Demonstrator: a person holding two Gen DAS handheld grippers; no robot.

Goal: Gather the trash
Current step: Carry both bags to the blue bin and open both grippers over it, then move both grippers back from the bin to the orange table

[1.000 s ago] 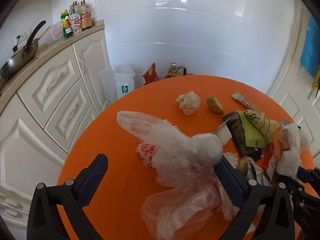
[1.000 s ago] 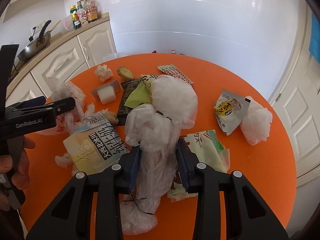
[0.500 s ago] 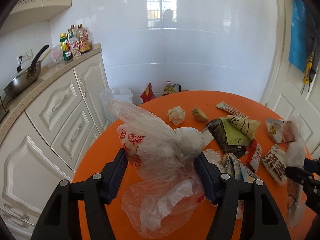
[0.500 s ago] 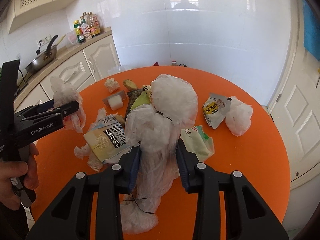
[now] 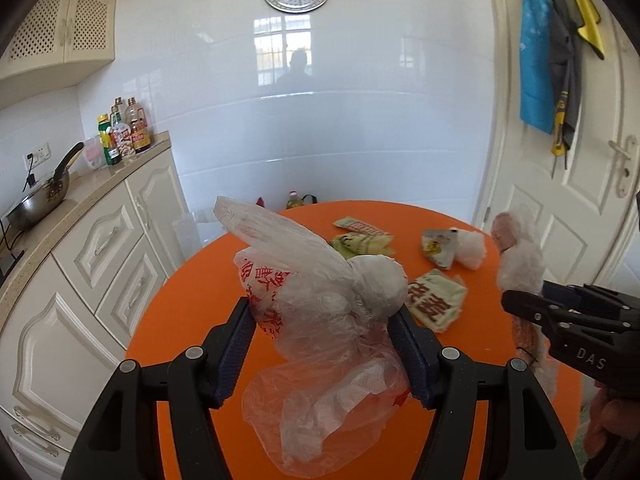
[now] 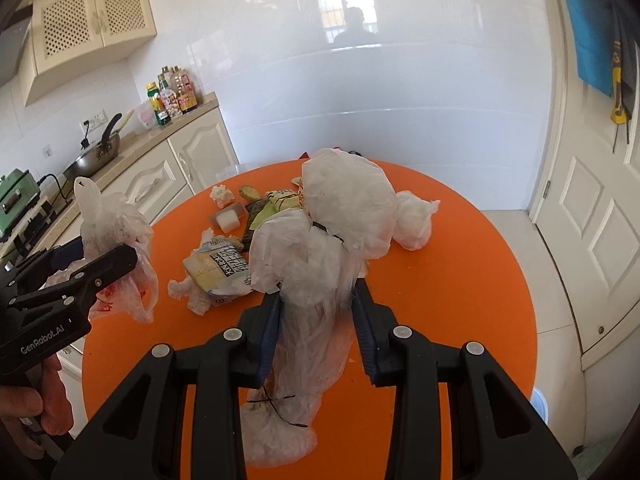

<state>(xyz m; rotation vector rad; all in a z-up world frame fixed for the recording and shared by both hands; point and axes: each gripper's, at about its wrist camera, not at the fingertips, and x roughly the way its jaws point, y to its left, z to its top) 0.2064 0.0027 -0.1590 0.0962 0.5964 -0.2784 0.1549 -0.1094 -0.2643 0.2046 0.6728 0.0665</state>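
Crinkled translucent plastic fills the space between our fingers on both sides. Our left gripper (image 5: 322, 344) is clamped on a clear plastic bag with red printed characters (image 5: 304, 292), which bulges up above the blue finger pads (image 5: 236, 348) and sags below them, held above the round orange table (image 5: 192, 304). Our right gripper (image 6: 316, 320) is clenched around a white crumpled plastic bag tied with black string (image 6: 320, 264); its tied tail hangs down between the black finger arms, and its puffed top blocks our view of part of the litter behind.

Just past the right-hand bag, on the orange tabletop, lies a flattened pale carton with black lettering (image 6: 218, 268), with a small white cube on a grey square (image 6: 228, 220), a crumpled white paper ball (image 6: 223, 195) and dark and green snack wrappers (image 6: 268, 204) farther back. A knotted white plastic bundle (image 6: 414, 220) sits to the right, beside the held bag. From the left wrist view, a green-and-white wrapper with red characters (image 5: 436, 300) lies beyond the fingers, with a yellow-printed foil snack packet (image 5: 438, 246) farther on.

Cream kitchen cabinets (image 5: 100, 248) stand at the left, bearing a steel wok (image 5: 38, 204) and a row of sauce bottles (image 5: 124, 132). A white panelled door (image 5: 580, 208) with a blue apron (image 5: 536, 76) closes the right.
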